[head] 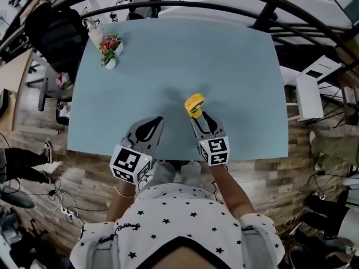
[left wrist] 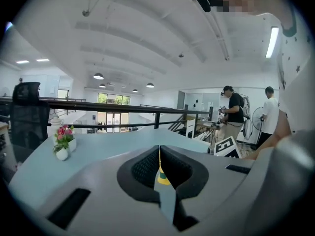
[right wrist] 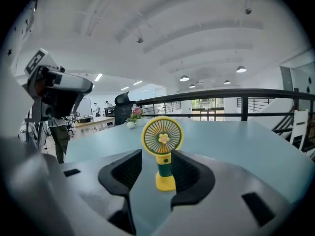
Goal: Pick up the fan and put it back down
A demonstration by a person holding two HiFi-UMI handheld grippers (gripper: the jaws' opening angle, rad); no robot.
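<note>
A small yellow fan [head: 194,105] with a green neck stands upright on the pale blue table [head: 235,66], near its front edge. In the right gripper view the fan [right wrist: 163,154] is between the jaws of my right gripper [right wrist: 157,155], close to the right pad. The jaws are open, with a clear gap to the left pad. My right gripper [head: 199,116] sits just behind the fan in the head view. To the fan's left is my left gripper [head: 159,120], low over the table and holding nothing. Its jaws [left wrist: 159,151] are shut to a thin slit.
A small white pot of pink flowers [head: 109,50] stands at the table's far left corner. A black chair [head: 55,31] is beyond that corner. A dark railing [head: 185,7] runs behind the table. Two people [left wrist: 232,113] stand at a bench off to the right.
</note>
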